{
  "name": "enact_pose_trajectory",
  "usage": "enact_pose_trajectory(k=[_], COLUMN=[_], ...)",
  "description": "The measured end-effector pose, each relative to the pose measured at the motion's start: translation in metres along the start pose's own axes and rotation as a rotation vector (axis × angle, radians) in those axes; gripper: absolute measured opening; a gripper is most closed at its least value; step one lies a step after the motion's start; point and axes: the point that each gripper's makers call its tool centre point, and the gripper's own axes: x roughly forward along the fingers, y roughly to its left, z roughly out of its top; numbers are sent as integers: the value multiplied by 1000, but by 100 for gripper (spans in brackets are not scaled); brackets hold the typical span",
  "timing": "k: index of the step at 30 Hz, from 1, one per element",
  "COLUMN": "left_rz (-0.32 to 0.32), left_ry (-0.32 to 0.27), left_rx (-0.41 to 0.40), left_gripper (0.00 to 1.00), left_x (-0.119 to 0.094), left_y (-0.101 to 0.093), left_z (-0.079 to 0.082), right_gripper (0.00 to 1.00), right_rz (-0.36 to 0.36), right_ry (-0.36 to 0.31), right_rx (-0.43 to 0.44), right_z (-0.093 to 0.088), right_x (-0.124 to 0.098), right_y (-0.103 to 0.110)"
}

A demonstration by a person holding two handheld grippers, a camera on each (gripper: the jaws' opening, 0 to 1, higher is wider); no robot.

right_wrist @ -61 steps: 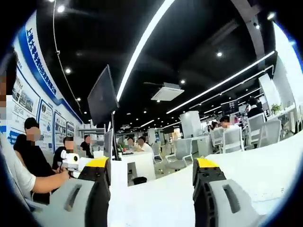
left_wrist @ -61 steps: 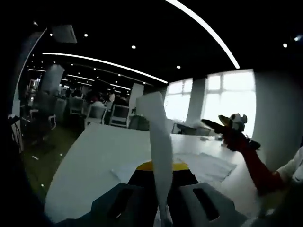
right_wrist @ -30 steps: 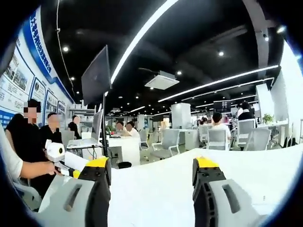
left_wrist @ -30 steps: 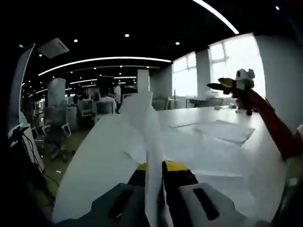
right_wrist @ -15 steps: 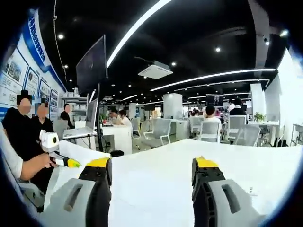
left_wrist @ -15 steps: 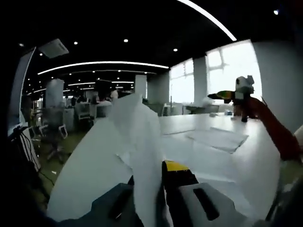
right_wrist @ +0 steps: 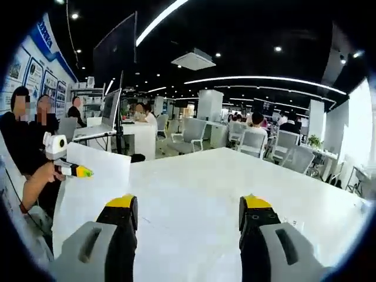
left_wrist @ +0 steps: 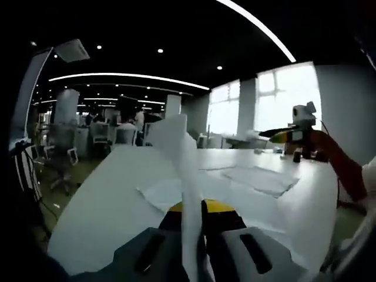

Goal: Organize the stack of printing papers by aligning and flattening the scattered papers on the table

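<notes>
My left gripper (left_wrist: 194, 208) is shut on a white sheet of paper (left_wrist: 187, 158) that stands up bent from between its yellow-tipped jaws. Behind it more sheets (left_wrist: 258, 178) lie scattered flat on the white table (left_wrist: 106, 205). The right gripper (left_wrist: 292, 133) hovers over the table's far right side, held on a red handle. In the right gripper view my right gripper (right_wrist: 189, 207) is open above bare table (right_wrist: 194, 176), nothing between its jaws. At the left a hand holds the left gripper (right_wrist: 66, 167) with the sheet (right_wrist: 97, 182) hanging from it.
Office chairs (right_wrist: 191, 134) and desks stand beyond the table's far edge. A monitor on a stand (right_wrist: 114, 106) and seated people are at the left. Bright windows (left_wrist: 285, 100) lie behind the table, whose left edge (left_wrist: 70, 217) drops to the floor.
The right gripper view has tipped down, so more table shows under its open jaws. The left gripper keeps its hold on the sheet, which now stands more upright.
</notes>
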Motion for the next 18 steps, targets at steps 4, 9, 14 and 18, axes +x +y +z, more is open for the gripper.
enact_pose_trajectory(k=[4, 9, 14, 18], left_rz=[-8, -23, -21, -22], left_ry=[-3, 1, 4, 0], left_rx=[37, 51, 62, 64], left_gripper=[6, 6, 6, 6], left_x=[6, 6, 6, 5], left_y=[-4, -8, -7, -8], left_z=[6, 6, 2, 3], right_gripper=[66, 66, 66, 69], right_rz=[-29, -14, -19, -41], right_ry=[-6, 75, 62, 80], right_rx=[18, 3, 140, 161], right_z=[-8, -38, -59, -71], right_x=[2, 14, 25, 30], right_y=[-5, -5, -8, -13])
